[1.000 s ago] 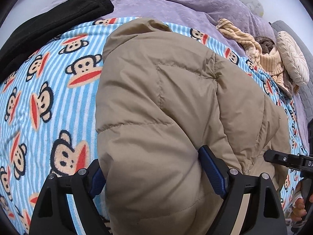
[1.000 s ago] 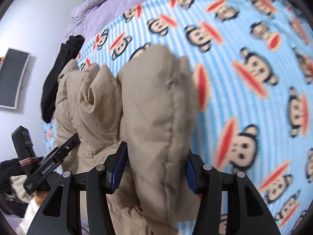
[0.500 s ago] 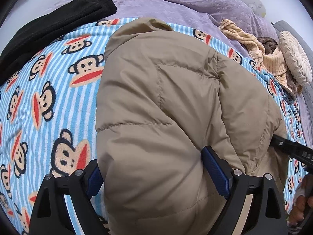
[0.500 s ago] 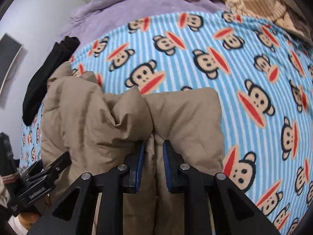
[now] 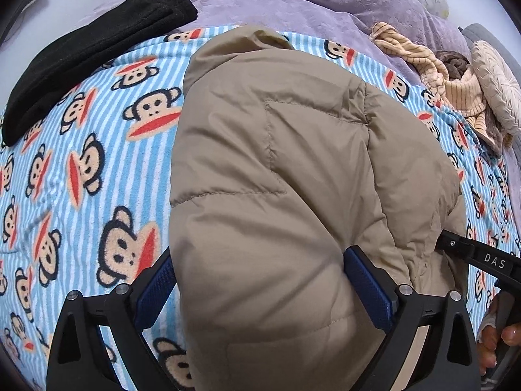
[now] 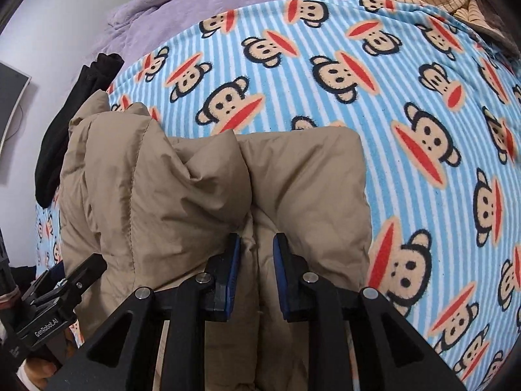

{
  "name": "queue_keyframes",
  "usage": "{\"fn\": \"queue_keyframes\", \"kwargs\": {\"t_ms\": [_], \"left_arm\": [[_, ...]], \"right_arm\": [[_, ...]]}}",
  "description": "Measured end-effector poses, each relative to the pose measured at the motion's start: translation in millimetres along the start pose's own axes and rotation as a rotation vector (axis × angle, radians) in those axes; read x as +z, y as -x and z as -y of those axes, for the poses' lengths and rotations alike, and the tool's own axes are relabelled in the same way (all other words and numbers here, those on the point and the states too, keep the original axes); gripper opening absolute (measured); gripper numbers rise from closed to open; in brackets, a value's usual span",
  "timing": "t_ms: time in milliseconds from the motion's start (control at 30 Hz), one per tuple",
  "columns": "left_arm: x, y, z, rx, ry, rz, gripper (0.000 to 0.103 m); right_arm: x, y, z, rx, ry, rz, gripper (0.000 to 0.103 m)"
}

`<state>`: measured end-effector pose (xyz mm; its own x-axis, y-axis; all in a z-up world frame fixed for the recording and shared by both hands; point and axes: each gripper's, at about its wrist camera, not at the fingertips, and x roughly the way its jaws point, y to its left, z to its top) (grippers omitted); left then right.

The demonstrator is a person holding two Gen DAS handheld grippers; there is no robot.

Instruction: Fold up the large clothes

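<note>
Both wrist views close, facing forward; share tan jacket (image 5: 276, 179), blanket (image 6: 325, 75).

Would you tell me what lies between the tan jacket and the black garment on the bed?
Only bare monkey-print blanket separates the tan jacket from the black garment, shown clearest in the left wrist view.

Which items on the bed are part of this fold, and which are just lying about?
In the job:
- tan puffy quilted jacket
- left gripper
- right gripper

Lying about:
- folded black garment
- cream striped knit garment
- round ribbed cushion
- purple duvet
</note>
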<state>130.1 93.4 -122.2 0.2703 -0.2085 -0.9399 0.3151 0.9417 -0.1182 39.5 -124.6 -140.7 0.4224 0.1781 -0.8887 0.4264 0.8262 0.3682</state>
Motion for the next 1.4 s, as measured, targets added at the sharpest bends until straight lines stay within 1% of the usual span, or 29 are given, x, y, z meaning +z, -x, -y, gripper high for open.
{"fn": "queue_keyframes", "kwargs": {"t_ms": [233,367,500,667,867,1067,1167,1400], "left_arm": [[-21.3,32.2,-11.2,0.03,-0.005,-0.001,0.1],[-38.0,46.1,-14.5,0.031,-0.015,-0.014,0.1],[-56.2,55.3,-15.8,0.021,-0.04,-0.038,0.1],[-72.9,67.0,-11.3,0.005,-0.071,-0.051,0.1],[-86.2,89.4,-8.9,0.032,-0.076,-0.03,0.1],[-97.7,112.3,-10.4,0.064,-0.024,-0.001,0.1],[-105.4,121.9,-9.2,0.086,-0.002,0.0,0.1],[-125.2,147.3,4.0,0.146,-0.008,0.028,0.102]], "right_arm": [[-35.5,39.1,-0.6,0.028,-0.012,0.014,0.023],[-61.2,57.5,1.3,0.012,-0.009,0.009,0.023],[-86.5,67.0,10.1,-0.013,-0.04,-0.022,0.023],[-109.0,84.2,14.2,-0.027,-0.062,-0.023,0.023],[-120.3,98.8,7.7,-0.032,-0.036,-0.023,0.023],[-123.3,108.4,4.0,-0.002,0.002,-0.016,0.024],[-126.8,115.7,5.5,0.018,0.004,-0.015,0.024],[-135.8,142.3,6.8,0.049,0.03,0.008,0.024]]}}
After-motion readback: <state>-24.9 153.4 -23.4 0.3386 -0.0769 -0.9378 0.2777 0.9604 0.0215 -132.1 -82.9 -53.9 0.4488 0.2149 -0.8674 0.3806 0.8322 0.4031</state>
